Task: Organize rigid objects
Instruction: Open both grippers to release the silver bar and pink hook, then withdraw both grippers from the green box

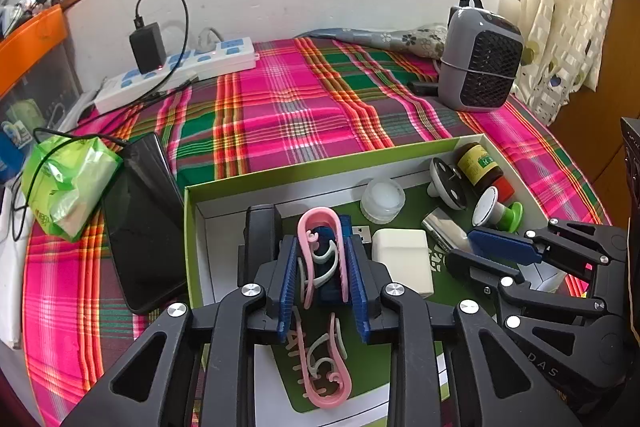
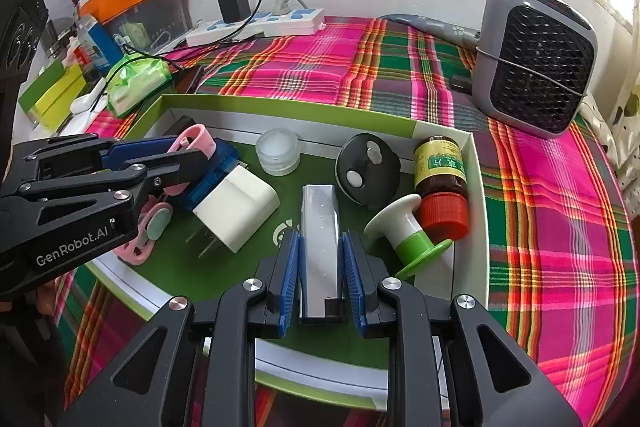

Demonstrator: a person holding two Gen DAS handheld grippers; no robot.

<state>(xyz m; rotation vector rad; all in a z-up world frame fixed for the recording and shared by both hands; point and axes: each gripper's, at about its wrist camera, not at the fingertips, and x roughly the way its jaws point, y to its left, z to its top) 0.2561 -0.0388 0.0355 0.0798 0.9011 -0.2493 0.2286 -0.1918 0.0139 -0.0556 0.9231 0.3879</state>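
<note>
A shallow green-rimmed box (image 1: 320, 166) on the plaid cloth holds the items. My left gripper (image 1: 320, 239) is shut on a pink hair clip (image 1: 316, 227), held over a blue translucent piece. A second pink clip (image 1: 322, 371) lies on the box floor beneath. My right gripper (image 2: 321, 235) is shut on a silver metal bar (image 2: 320, 227) that rests lengthwise on the box floor. Around them lie a white charger plug (image 2: 236, 207), a clear round jar (image 2: 278, 151), a black disc (image 2: 368, 175), a brown red-capped bottle (image 2: 440, 179) and a white-green spool (image 2: 408, 231).
A black phone (image 1: 144, 227) and a green tissue pack (image 1: 68, 183) lie left of the box. A white power strip (image 1: 180, 71) with a black adapter runs along the back wall. A grey fan heater (image 2: 532, 63) stands at the back right.
</note>
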